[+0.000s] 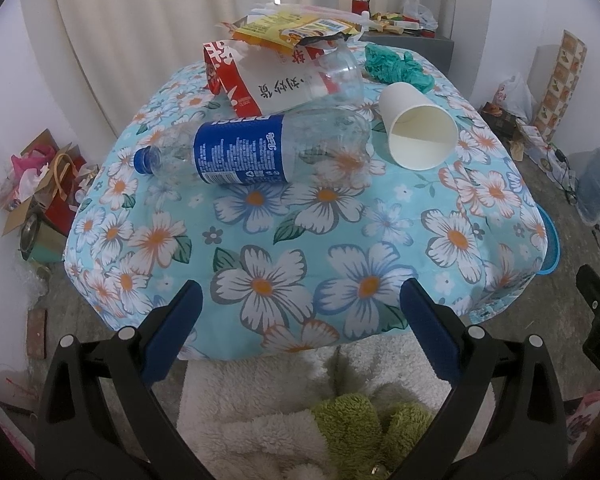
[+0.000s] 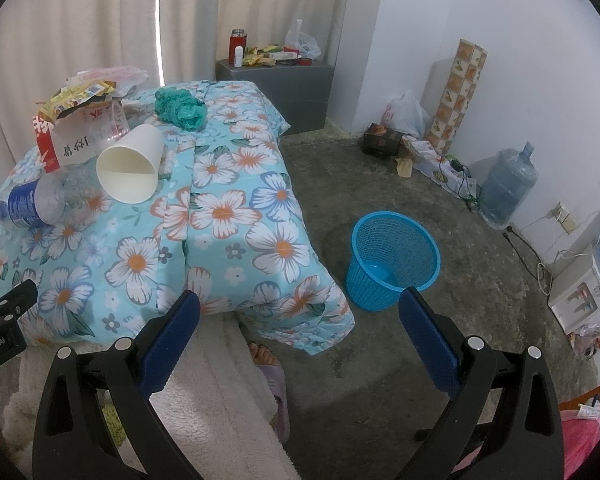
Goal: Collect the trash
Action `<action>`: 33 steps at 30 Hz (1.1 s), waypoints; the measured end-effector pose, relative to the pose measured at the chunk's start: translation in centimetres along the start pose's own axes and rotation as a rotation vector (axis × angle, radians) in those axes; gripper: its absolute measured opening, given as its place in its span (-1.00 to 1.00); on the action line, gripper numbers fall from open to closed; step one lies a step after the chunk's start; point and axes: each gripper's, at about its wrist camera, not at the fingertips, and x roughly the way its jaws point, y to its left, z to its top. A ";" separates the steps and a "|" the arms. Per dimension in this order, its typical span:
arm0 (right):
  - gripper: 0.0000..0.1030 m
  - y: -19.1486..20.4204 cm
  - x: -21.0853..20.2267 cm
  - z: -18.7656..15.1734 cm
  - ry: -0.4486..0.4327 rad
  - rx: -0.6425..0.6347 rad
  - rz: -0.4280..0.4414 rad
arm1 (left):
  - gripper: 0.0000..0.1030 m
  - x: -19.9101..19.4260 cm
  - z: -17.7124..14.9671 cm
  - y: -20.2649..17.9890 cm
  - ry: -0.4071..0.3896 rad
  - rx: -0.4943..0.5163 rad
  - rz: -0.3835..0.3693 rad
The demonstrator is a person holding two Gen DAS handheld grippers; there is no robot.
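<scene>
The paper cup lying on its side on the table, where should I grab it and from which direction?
Probably grip the paper cup near its open rim, one jaw inside the mouth and one outside on the upper wall. It lies tipped over with the mouth facing the left gripper, so come in from the near table edge. Squeeze lightly; thin paper likely crushes.

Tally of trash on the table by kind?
Plastic bottle: 1
Paper cup: 1
Clear plastic cup: 1
Red-and-white carton: 1
Yellow snack wrapper: 1
Green crumpled bag: 1
Total: 6 distinct; the pile at the back may hide more.
</scene>
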 end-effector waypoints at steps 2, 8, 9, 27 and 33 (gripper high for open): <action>0.88 0.1 0.0 0.0 0.000 0.000 0.000 | 0.85 0.0 0.0 0.0 0.001 -0.001 0.000; 0.88 0.1 0.1 0.0 0.000 0.002 0.000 | 0.85 0.0 0.0 0.1 0.002 0.000 0.000; 0.88 0.1 0.1 0.0 0.001 0.002 0.000 | 0.85 0.0 -0.1 0.1 0.002 0.000 0.000; 0.88 2.3 0.4 1.4 -0.002 -0.011 0.092 | 0.85 0.1 -0.5 2.5 -0.018 -0.038 0.012; 0.88 4.9 1.5 4.0 0.017 0.002 0.192 | 0.85 1.0 0.8 6.6 -0.029 -0.118 0.066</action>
